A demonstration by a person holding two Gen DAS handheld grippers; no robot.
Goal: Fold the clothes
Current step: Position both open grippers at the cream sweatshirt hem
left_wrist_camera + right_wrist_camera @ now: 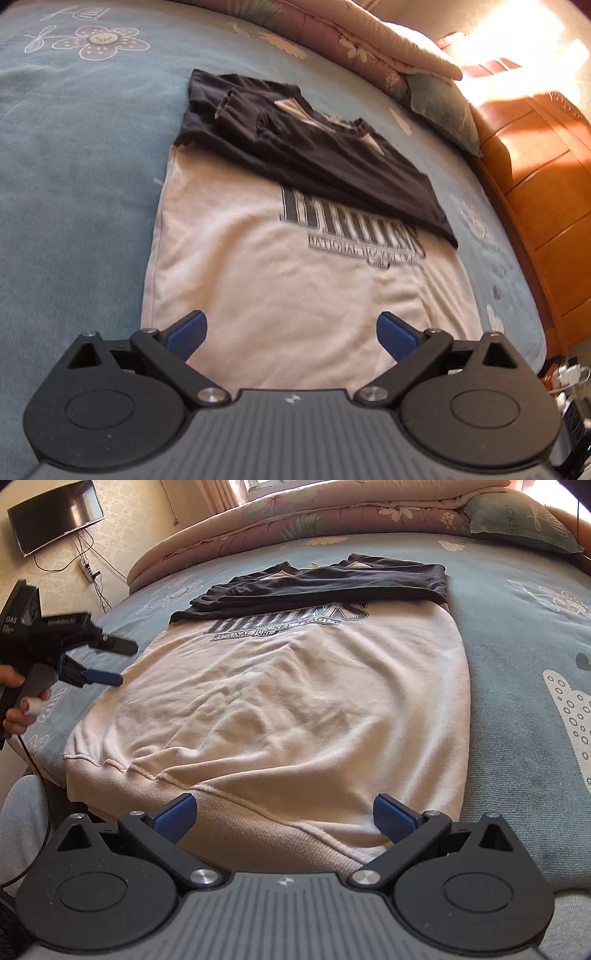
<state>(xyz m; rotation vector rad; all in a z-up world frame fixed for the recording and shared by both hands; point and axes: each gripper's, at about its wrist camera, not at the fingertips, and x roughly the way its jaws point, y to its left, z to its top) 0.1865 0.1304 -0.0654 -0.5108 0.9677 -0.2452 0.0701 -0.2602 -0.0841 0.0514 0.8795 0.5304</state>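
Where dark sleeves [332,581] hide the shirt [280,701] print's top, my left gripper [291,334] and right gripper [284,814], both wide, empty.

Blue bed [517,635], white sweatshirt [280,701], quilt [295,513]

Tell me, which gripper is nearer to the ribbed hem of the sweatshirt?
Right. The right gripper hangs open directly over the ribbed hem, while the left gripper, also open, is off the sweatshirt's side edge, farther up.

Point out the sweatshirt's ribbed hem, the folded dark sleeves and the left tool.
ribbed hem [258,821], right wrist view, middle of the band.
dark sleeves [332,581], right wrist view, middle of the folded dark cloth.
left tool [123,664], right wrist view, between its fingertips.
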